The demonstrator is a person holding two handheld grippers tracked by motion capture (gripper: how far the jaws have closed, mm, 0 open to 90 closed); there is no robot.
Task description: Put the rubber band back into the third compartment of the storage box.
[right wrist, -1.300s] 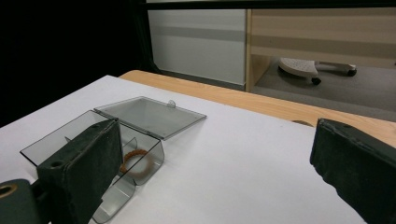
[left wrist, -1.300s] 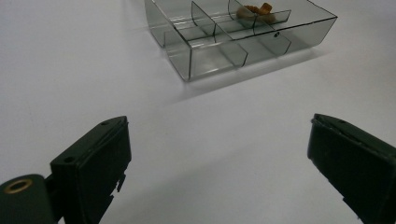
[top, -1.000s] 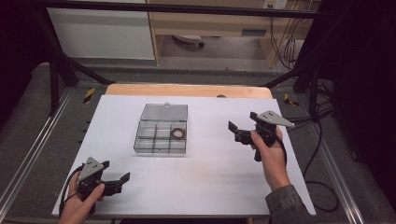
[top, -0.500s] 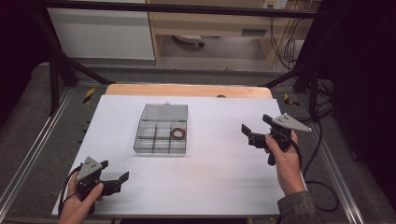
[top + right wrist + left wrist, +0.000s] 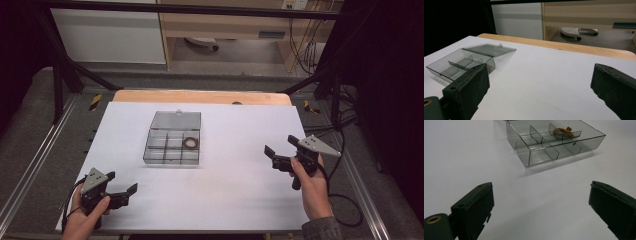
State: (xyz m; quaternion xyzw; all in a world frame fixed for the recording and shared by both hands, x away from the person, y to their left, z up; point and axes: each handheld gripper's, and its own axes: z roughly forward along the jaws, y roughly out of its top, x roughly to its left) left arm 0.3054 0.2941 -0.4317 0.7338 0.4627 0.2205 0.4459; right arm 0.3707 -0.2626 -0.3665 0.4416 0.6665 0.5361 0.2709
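A clear grey compartment box (image 5: 172,144) lies in the middle of the white table with its lid (image 5: 176,120) flipped open toward the back. A brown ring-shaped item (image 5: 190,143) rests in one right-hand compartment; it shows as an orange-brown coil (image 5: 563,130) in the left gripper view. My left gripper (image 5: 121,191) stands open at the near left, apart from the box (image 5: 554,142), with nothing between its jaws. My right gripper (image 5: 281,151) is open at the right side, well clear of the box (image 5: 459,65), and holds nothing.
A wooden strip (image 5: 200,96) runs along the table's far edge. Beyond it stand a white cabinet (image 5: 107,35) and a wooden shelf unit (image 5: 235,25). Black frame posts (image 5: 55,75) and cables (image 5: 345,200) flank the table.
My right gripper has drawn back from near the box to the right and toward me. The left gripper has stayed still.
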